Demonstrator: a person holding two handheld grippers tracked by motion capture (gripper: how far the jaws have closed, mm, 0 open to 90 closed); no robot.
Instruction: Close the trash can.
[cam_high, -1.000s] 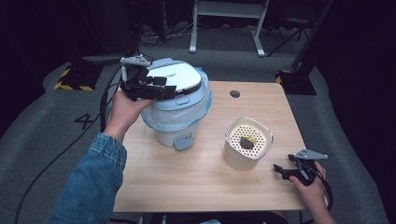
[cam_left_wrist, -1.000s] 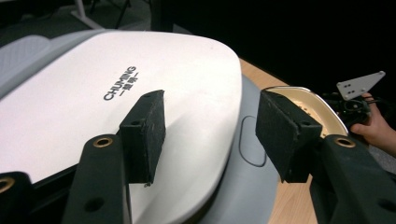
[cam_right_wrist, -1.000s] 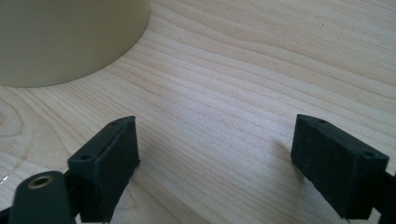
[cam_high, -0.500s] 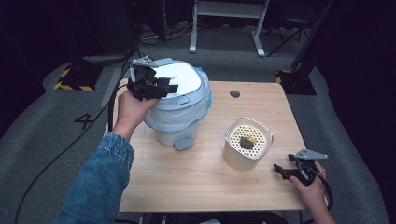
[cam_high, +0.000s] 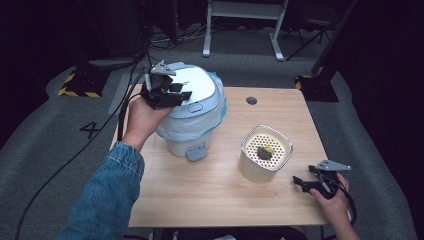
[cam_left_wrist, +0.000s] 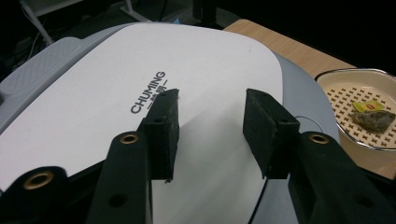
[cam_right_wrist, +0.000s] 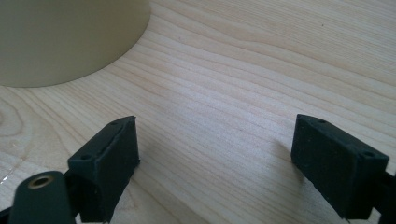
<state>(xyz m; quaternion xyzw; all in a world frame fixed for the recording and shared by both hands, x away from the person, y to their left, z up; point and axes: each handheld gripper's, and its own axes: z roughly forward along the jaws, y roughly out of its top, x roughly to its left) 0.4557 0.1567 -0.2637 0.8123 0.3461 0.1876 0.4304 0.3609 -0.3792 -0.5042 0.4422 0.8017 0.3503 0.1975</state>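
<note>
Bin lid (cam_left_wrist: 140, 79), white with "CHUMING" printed on it, caps the pale blue bin (cam_high: 192, 120) at upper left of centre in the high view. Left gripper (cam_high: 175, 96) sits over that lid, jaws spread with nothing between them. Cream perforated container (cam_high: 265, 160) stands right of centre on the wooden table (cam_high: 210, 200). Right gripper (cam_high: 305, 182) rests at lower right, jaws wide apart, empty.

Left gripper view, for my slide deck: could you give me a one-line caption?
Open left tool poised over the bin's white lid, used teabag in the strainer cup beyond.
</note>
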